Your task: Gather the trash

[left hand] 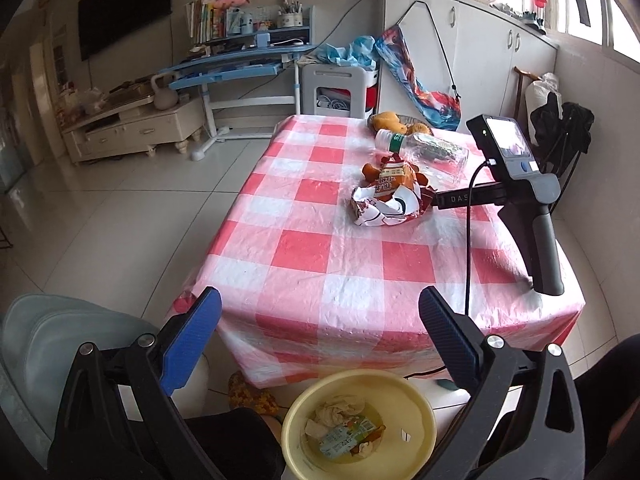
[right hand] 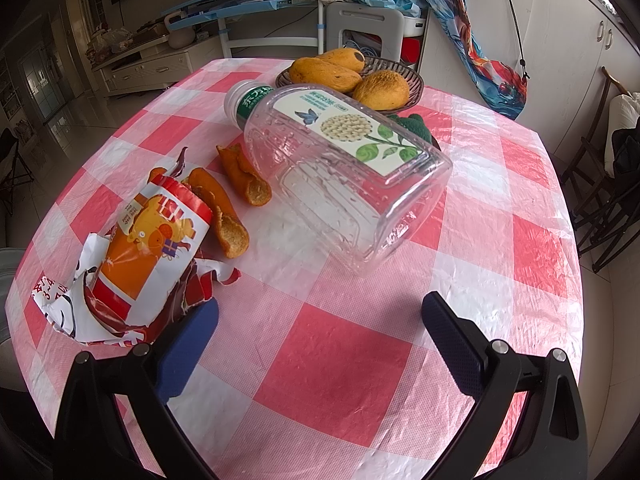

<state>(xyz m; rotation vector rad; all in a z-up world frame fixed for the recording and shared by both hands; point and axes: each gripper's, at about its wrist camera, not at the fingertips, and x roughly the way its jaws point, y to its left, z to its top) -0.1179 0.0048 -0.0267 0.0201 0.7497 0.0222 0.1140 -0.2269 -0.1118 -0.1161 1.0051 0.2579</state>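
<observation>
The right gripper (right hand: 320, 344) hangs low over the checked tablecloth (right hand: 332, 364), jaws spread wide with nothing between them, and it is plainly the nearer of the two to what is left on the tabletop. The empty plastic bottle (right hand: 340, 168) lies on its side straight ahead of those jaws, base toward them and cap pointing away to the far left, so its long axis runs slantwise, not square across the opening. The torn snack wrapper (right hand: 140, 256) sits to the left, its crumpled edge just beside the left finger (right hand: 188, 348), with two curls of orange peel (right hand: 236, 204) between wrapper and bottle. The left gripper (left hand: 320, 340) waits off the near edge of the table, jaws also wide and empty, above the yellow basin (left hand: 416, 408) on the floor that already holds some scraps.
</observation>
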